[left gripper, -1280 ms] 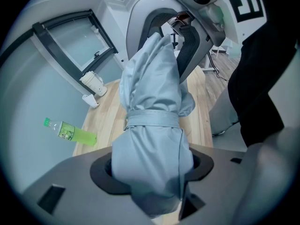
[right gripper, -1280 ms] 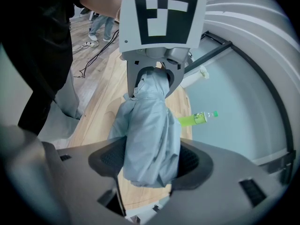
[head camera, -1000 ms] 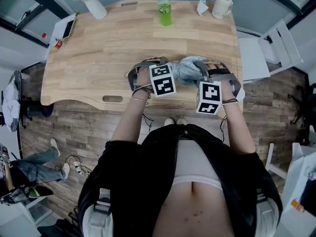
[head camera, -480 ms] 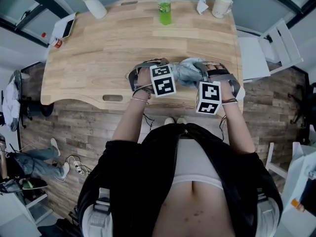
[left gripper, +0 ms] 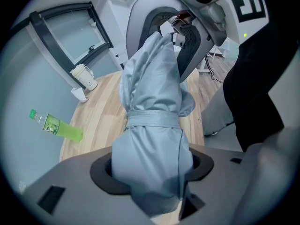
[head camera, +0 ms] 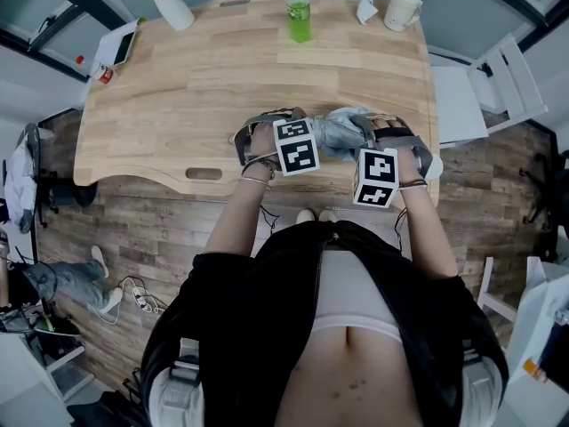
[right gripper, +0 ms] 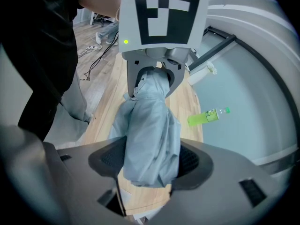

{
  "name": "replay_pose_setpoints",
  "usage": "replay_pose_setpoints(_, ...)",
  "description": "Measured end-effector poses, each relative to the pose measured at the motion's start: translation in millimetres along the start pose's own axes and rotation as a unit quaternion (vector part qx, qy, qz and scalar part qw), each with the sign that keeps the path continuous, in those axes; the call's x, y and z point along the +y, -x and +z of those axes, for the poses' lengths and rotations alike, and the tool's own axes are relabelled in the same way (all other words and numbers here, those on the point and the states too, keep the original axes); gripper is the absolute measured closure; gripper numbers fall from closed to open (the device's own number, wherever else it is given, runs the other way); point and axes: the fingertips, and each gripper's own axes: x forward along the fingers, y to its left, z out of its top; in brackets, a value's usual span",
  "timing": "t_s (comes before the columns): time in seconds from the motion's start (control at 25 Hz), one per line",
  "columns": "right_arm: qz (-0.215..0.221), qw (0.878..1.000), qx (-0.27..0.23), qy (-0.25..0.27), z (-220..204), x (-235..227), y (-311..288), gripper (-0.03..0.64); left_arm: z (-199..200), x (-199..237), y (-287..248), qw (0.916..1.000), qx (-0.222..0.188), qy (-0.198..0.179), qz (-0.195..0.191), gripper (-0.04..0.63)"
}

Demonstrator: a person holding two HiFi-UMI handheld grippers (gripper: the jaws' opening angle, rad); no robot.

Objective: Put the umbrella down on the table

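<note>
Pale wooden surface [head camera: 178, 105] spread across the upper half of the head view. Folded grey-blue umbrella [head camera: 340, 132], strapped round its middle, held crosswise over the surface's 5 o'clock edge; contact with the wood impossible to judge. Left gripper [left gripper: 152, 172] at the umbrella's 9 o'clock end, jaws closed part-way onto the bunched fabric, pressing it from both sides. Right gripper [right gripper: 150, 161] at the 3 o'clock end, jaws likewise clamped on the fabric, facing the other gripper. White vase [head camera: 169, 9] at the surface's 11 o'clock, pale mug [head camera: 401, 7] at 1 o'clock, green bottle [head camera: 299, 13] upright at 12 o'clock, all well apart from the umbrella.
</note>
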Motion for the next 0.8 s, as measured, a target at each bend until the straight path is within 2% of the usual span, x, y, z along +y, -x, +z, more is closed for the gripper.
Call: replay_pose_setpoints(0.8,0.017,1.000,0.003,0.001,-2,16,-7,0.313,-2,-14,-12,0.9999,0.001,0.011,-0.012,0.313)
